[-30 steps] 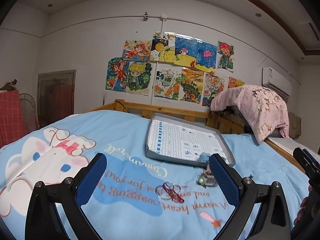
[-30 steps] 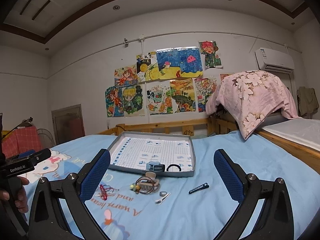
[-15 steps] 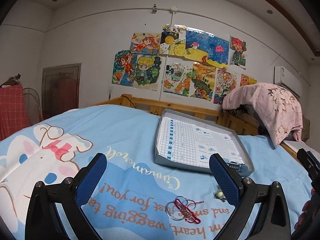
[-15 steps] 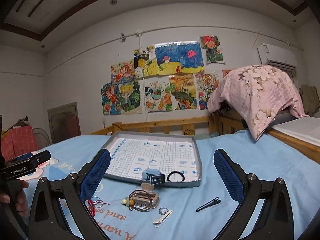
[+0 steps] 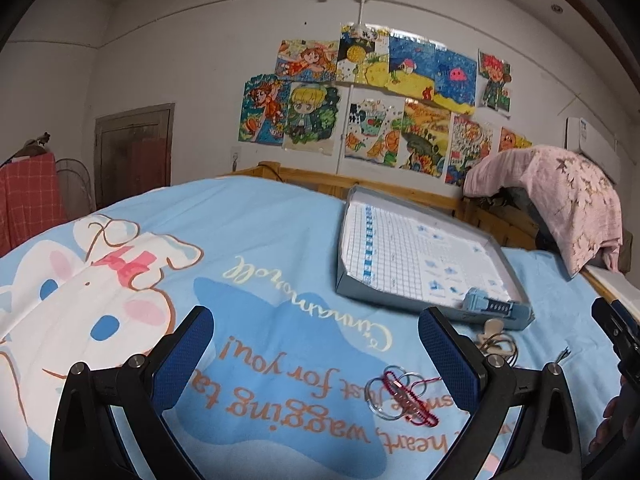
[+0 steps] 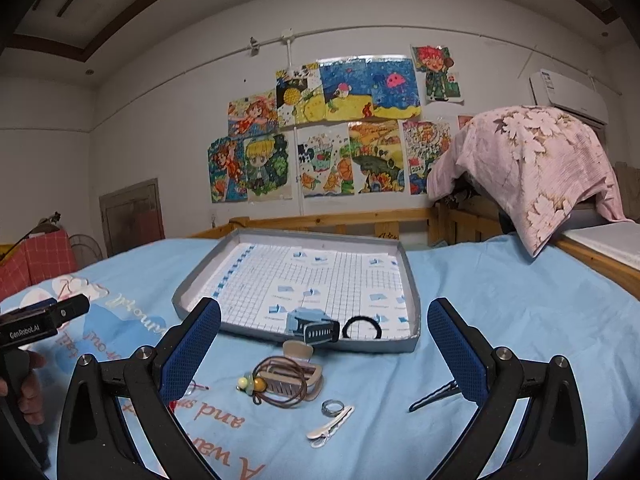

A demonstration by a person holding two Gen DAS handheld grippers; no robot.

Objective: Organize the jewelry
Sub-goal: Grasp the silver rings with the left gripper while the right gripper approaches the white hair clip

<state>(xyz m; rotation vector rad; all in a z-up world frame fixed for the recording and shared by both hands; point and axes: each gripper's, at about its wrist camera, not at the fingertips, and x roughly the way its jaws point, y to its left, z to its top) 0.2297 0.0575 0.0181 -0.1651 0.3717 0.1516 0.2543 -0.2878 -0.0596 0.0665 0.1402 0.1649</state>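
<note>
Early sorting step: left gripper (image 5: 316, 344) and right gripper (image 6: 324, 336) both spread, empty. Tray (image 6: 414, 300) held blue clip (image 6: 310, 322), black hair tie (image 6: 362, 328). Red bracelet (image 5: 404, 396) lay on bedspread (image 5: 260, 240) near tray's front edge; likely next pickup, needing low pinch.

blue cartoon bedsheet (image 6: 500, 320) lower half | children's drawings (image 6: 332, 128) centre wall | pink floral quilt (image 6: 532, 164) right | air conditioner (image 6: 568, 96) upper right | door (image 6: 132, 216) left

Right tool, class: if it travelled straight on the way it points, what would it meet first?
Probably the blue hair clip on the tray's near edge; the right tool is open and aims there. Depth is uncertain, so it may strike the bedspread sooner.
</note>
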